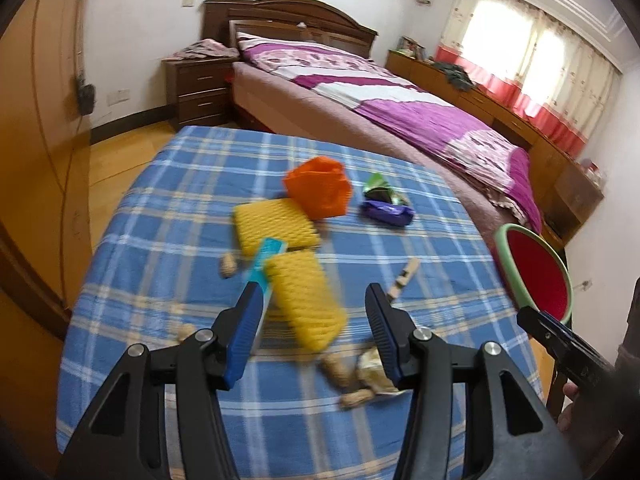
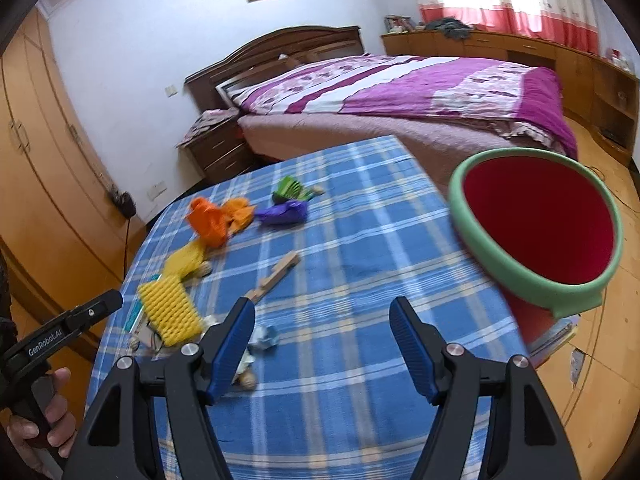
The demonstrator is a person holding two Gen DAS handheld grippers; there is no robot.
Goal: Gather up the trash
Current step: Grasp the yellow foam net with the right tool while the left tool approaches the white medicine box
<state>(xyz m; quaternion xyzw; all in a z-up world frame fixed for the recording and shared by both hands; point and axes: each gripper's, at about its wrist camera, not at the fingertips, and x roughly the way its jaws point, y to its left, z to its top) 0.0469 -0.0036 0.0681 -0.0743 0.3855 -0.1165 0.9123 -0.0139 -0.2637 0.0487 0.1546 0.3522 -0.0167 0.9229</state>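
Fingers (image 1: 256, 304) above two yellow nets (image 1: 308, 300)

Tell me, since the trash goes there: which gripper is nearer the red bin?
Right. The right gripper hangs over the tablecloth just beside the red bin; the left gripper hovers farther off, above the yellow foam.

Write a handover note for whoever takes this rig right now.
Left claw: open, empty, over the near yellow foam net.
Right claw: open, empty, above bare tablecloth.
Trash on the table: second foam net, orange wrapper, purple wrapper, green wrapper, wooden stick, peanut shells.
Red bin with green rim at the table's right edge.
Done: nothing visible in the bin.
Left: everything.
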